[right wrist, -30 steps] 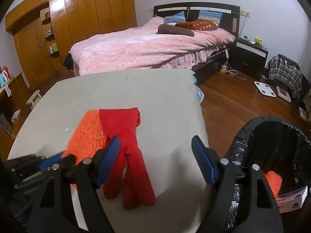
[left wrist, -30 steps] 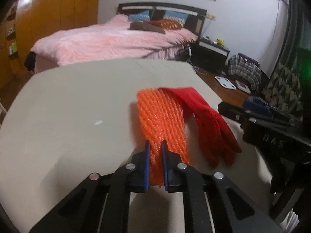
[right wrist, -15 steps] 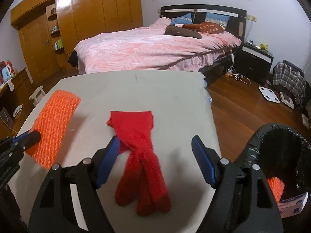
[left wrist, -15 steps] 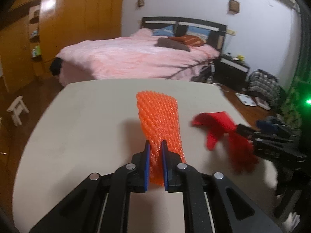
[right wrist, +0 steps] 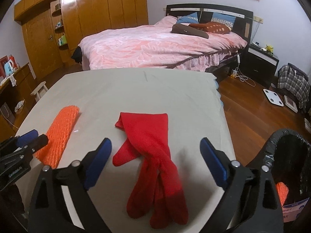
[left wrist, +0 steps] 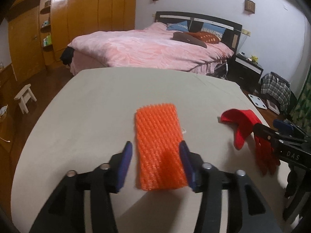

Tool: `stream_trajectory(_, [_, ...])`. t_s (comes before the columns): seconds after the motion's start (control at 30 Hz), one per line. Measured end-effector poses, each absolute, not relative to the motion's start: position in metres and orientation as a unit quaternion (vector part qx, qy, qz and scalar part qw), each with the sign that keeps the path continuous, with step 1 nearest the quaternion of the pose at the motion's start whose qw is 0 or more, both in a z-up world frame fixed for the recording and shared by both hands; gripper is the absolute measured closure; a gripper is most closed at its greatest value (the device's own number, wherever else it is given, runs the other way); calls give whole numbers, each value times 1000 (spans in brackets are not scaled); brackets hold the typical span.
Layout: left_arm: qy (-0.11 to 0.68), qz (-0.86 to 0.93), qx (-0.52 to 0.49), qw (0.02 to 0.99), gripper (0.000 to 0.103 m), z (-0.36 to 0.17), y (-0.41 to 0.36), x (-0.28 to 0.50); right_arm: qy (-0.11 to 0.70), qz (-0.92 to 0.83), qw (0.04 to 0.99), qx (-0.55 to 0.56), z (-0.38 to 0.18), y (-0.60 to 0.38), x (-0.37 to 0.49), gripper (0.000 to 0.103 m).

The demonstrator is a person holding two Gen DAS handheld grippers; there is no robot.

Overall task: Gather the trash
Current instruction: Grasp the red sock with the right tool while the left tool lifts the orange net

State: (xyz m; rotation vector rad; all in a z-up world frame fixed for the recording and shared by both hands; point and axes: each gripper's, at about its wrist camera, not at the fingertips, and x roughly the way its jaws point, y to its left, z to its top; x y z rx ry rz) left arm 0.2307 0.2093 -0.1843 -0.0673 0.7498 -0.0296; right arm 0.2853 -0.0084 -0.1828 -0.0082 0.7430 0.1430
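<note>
My left gripper (left wrist: 154, 161) is spread wide, straddling one orange foam net (left wrist: 158, 147) lying flat on the table (left wrist: 87, 106), holding nothing; I judge it sits there, apart from the cloth, for a clean grab. One red glove (right wrist: 153, 155) lies mid-table between my right gripper (right wrist: 155, 161) fingers, also spread and empty. One black trash bin (right wrist: 287, 155) far right, just beside the table edge, another orange net piece (right wrist: 281, 192) inside.

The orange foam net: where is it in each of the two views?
Left wrist: orange foam net at centre, between the open left gripper fingers.
Right wrist: at left, beside the red socks.
Shared landmark: the pink bed behind the table.
</note>
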Motion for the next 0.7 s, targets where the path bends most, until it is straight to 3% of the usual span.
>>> stream_trajectory(0.13, [358,6,-41,933,36,-183,218,233,369,79,926,-2,-185,-5,294,12])
stream_trajectory(0.5, [353,13,-34,935,31,-180,220,235,408,90,908,-26,-206,20,327,14])
stream_trajectory(0.7, [351,9,-28,936,30,-179,215,234,429,106,897,-20,-217,22,332,57])
